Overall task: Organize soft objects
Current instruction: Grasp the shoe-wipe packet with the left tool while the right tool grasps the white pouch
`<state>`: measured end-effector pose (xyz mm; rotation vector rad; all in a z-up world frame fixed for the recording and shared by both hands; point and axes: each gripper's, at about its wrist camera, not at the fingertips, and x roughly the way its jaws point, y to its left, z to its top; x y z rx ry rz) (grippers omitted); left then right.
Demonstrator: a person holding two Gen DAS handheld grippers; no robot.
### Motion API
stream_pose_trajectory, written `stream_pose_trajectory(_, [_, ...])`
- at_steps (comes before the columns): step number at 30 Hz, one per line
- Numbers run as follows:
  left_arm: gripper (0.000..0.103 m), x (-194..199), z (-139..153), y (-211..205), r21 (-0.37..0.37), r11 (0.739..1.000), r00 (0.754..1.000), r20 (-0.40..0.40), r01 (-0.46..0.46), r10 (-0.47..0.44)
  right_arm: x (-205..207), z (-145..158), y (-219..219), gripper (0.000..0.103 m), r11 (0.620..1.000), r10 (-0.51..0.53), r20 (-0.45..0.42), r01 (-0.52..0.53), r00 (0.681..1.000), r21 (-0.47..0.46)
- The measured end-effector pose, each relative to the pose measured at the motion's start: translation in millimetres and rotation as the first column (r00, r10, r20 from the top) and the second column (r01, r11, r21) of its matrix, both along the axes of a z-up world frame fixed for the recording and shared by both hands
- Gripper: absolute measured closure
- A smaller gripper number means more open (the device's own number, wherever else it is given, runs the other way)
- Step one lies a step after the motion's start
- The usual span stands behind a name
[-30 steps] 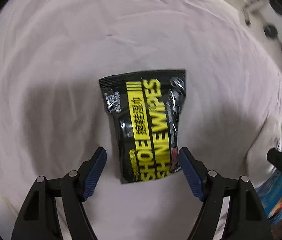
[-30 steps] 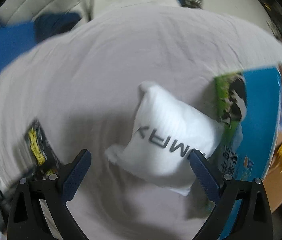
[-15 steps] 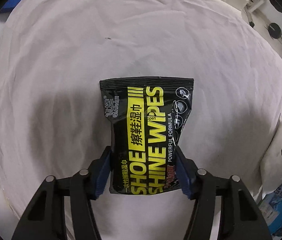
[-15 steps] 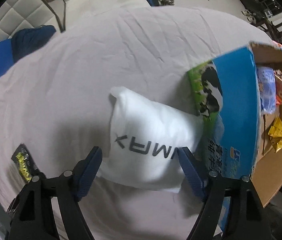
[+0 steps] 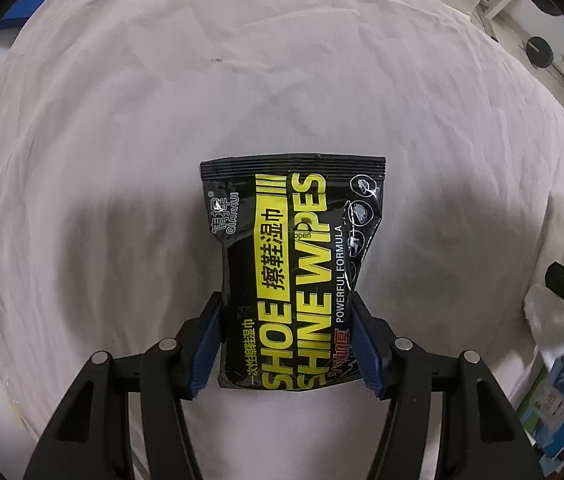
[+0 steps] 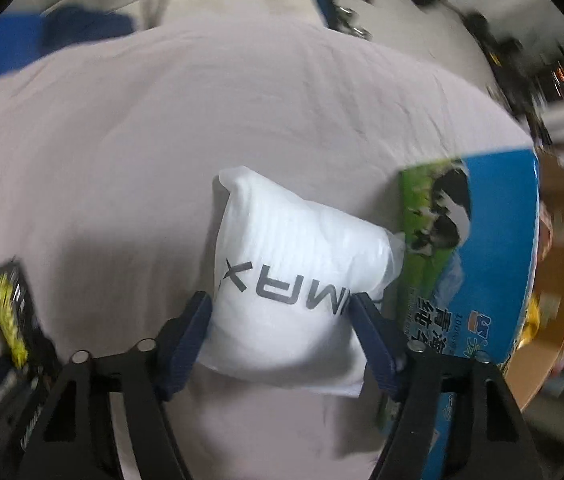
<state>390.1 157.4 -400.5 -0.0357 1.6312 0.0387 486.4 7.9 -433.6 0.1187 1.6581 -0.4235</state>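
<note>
Now wipes pack (image 5: 294,276) between left tongs (image 5: 288,350).

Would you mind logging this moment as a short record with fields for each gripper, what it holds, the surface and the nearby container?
left gripper: shut on the shoe wipes pack
shoe wipes pack: black and yellow, pinched at its near end
right gripper: shut on the white pouch
white pouch: soft, grey lettering, beside the box
surface: wrinkled white sheet
container: blue cardboard box, open, items inside

Glossy foil wipes pack (image 5: 294,276), matt cloth sheet (image 5: 162,120)
</note>
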Motion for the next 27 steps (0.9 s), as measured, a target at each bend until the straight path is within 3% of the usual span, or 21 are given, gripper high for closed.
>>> stream_pose_trajectory(2, [0.047,-8.0,-1.6,-2.1,-0.001,1.000,1.000,-0.004,0.006,-0.006,-2.6,10.1,19.7,0.034,0.994,0.108,0.018,-0.107,0.994,-0.028])
stream_pose_trajectory(6, [0.047,-23.0,-5.2,-3.5,-0.006,1.000,1.000,-0.018,0.013,-0.013,-13.2,16.5,41.5,0.036,0.976,0.219,0.018,-0.219,0.975,-0.009])
stream_pose_trajectory(8, [0.047,-34.1,-5.5,-3.3,-0.012,1.000,1.000,-0.023,0.014,-0.014,-28.4,19.6,58.3,0.036,0.957,0.290,0.007,-0.290,0.957,0.022])
stream_pose_trajectory(10, [0.047,-41.2,-5.7,-2.9,-0.016,1.000,1.000,-0.023,0.008,-0.009,-44.5,26.4,71.8,0.035,0.918,0.393,-0.012,-0.392,0.919,0.051])
stream_pose_trajectory(12, [0.046,-42.6,-5.2,0.0,-0.035,0.999,1.000,-0.021,-0.017,0.016,-50.9,32.3,74.0,0.016,0.905,0.421,-0.006,-0.419,0.907,0.074])
stream_pose_trajectory(14, [0.040,-38.6,-7.8,6.4,-0.069,0.996,0.998,-0.038,-0.055,0.053,-53.5,41.3,62.2,0.013,0.918,0.367,0.033,-0.368,0.929,0.148])
stream_pose_trajectory(19, [0.036,-22.5,-9.6,18.6,-0.121,0.980,0.986,-0.064,-0.160,0.153,-42.4,54.0,15.3,0.012,0.949,0.259,0.075,-0.268,0.963,0.164])
stream_pose_trajectory(24, [0.036,-4.9,-10.8,12.7,-0.092,0.986,0.990,-0.047,-0.136,0.132,-10.8,32.0,5.5,0.010,0.939,0.139,0.052,-0.148,0.989,0.311])
stream_pose_trajectory(27, [0.042,3.0,-8.3,1.0,-0.061,0.993,0.995,-0.022,-0.098,0.097,-3.9,20.6,3.9,0.010,0.941,0.111,0.028,-0.114,0.993,0.320])
